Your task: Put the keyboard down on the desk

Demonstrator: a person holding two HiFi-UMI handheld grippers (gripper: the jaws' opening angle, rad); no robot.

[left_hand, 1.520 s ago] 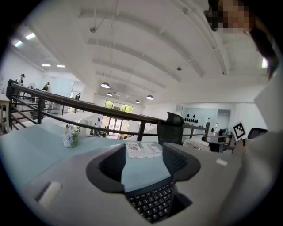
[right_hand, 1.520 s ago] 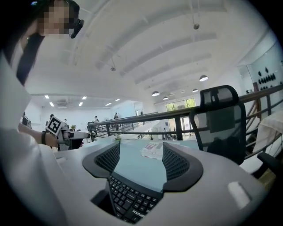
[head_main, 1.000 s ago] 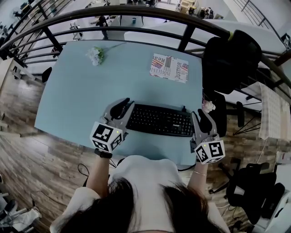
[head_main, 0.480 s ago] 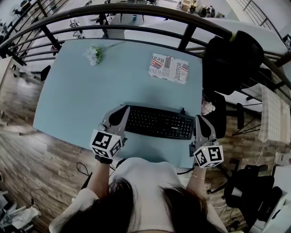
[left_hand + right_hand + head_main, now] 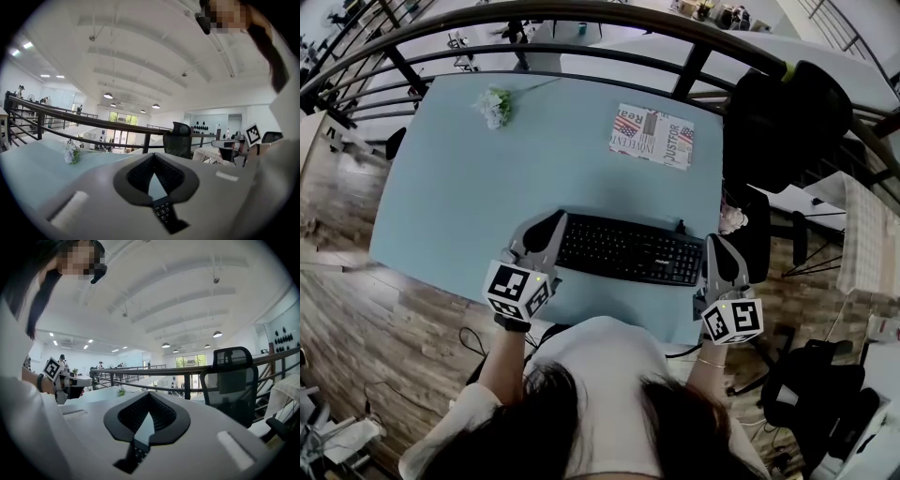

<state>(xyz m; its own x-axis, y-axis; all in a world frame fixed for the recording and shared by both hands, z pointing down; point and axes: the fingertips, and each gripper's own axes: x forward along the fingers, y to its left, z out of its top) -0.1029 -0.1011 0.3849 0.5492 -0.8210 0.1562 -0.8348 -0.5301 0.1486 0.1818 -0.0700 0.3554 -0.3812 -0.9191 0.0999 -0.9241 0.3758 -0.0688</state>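
One small bunch of white flowers [image 5: 495,108] lies near the far left corner of the pale blue worktop [image 5: 450,187], well apart from everything else. Closer in, the left gripper [image 5: 551,223] reaches forward over the left end of a black keyboard [image 5: 630,249]. Its own view shows the jaws pressed together at the tips, with only a slim wedge of a gap behind them. Through that gap a strip of keys shows below, then bare worktop farther out.

The keyboard lies flat on the worktop, close to the near edge and towards the right half, running roughly parallel to that edge. A cable leaves its back edge near the right end. Beyond it, towards the far right of the worktop, a printed magazine [image 5: 652,136] lies flat, apart from the keyboard.

The right gripper [image 5: 718,246] sits at the keyboard's right end, just by the worktop's right edge. Its jaws also meet at the tips, and a narrow strip of keys shows through the slot between them. Farther right, off the worktop, a black office chair [image 5: 783,122] stands by the curved railing [image 5: 581,14].
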